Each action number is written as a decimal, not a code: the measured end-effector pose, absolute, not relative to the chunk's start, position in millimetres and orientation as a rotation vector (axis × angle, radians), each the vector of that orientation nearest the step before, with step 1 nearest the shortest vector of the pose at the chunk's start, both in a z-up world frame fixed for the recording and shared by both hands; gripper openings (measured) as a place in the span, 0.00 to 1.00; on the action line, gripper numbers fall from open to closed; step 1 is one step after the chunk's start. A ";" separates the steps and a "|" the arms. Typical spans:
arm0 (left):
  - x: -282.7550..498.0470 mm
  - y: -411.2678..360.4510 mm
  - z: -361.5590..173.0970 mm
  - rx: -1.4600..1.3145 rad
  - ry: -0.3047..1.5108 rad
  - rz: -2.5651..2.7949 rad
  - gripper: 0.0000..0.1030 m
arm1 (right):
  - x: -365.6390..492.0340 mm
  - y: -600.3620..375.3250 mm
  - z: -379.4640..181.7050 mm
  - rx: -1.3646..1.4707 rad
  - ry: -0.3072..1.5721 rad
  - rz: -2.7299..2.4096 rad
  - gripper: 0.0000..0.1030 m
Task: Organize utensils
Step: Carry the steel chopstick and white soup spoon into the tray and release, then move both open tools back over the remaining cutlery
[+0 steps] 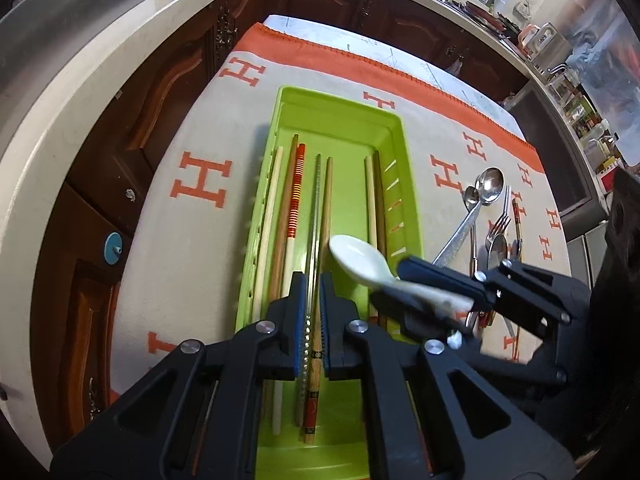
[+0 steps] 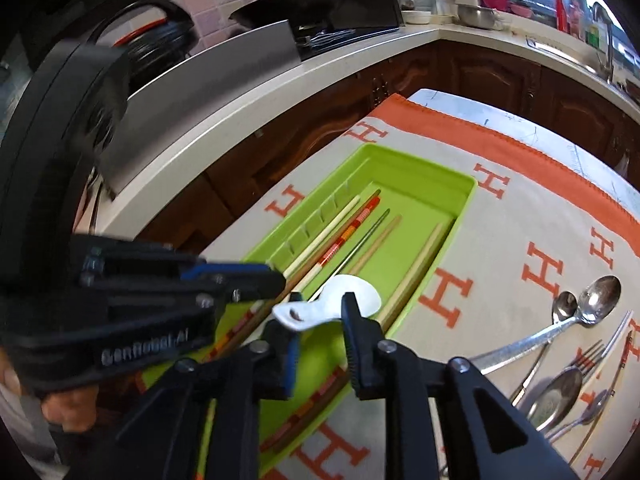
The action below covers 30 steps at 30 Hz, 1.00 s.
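Note:
A green tray (image 1: 340,98) lies lengthwise on the cloth and holds several chopsticks (image 1: 294,196), which also show in the right wrist view (image 2: 352,232). My right gripper (image 2: 316,316) is shut across the handle of a white ceramic spoon (image 2: 356,292). It holds the spoon (image 1: 354,254) just above the tray's near right part. My left gripper (image 1: 313,282) hovers over the tray's near end with its jaws almost together. A metal and a wooden chopstick show through the slit. I cannot tell whether they are pinched. From the right wrist, the left gripper (image 2: 280,280) looks closed.
Loose metal spoons and forks (image 1: 490,208) lie in a heap on the H-patterned cloth (image 1: 200,240) right of the tray, and appear as a cutlery heap (image 2: 576,320) in the right wrist view. A white counter with dark wood cabinets (image 1: 132,120) wraps the left and far sides. A hand (image 2: 68,408) holds the left gripper.

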State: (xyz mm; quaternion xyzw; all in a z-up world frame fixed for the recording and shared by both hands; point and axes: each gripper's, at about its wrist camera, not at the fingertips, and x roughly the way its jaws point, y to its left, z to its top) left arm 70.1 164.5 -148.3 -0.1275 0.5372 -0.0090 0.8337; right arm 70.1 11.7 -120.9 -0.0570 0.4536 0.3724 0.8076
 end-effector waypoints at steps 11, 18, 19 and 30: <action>56.2 154.9 -127.9 -0.233 1.113 -0.020 0.20 | 30.2 0.2 -108.8 -0.127 0.951 0.894 0.24; 50.1 150.7 -115.3 -0.220 1.099 -0.021 0.20 | 16.6 -9.8 -100.7 -0.094 0.933 0.931 0.27; 49.0 149.1 -113.1 -0.216 1.096 -0.025 0.20 | 15.6 -11.3 -99.6 -0.091 0.930 0.928 0.27; 42.8 113.6 -94.0 -0.163 1.093 -0.084 0.20 | 14.5 -56.2 -83.0 0.033 0.900 0.825 0.27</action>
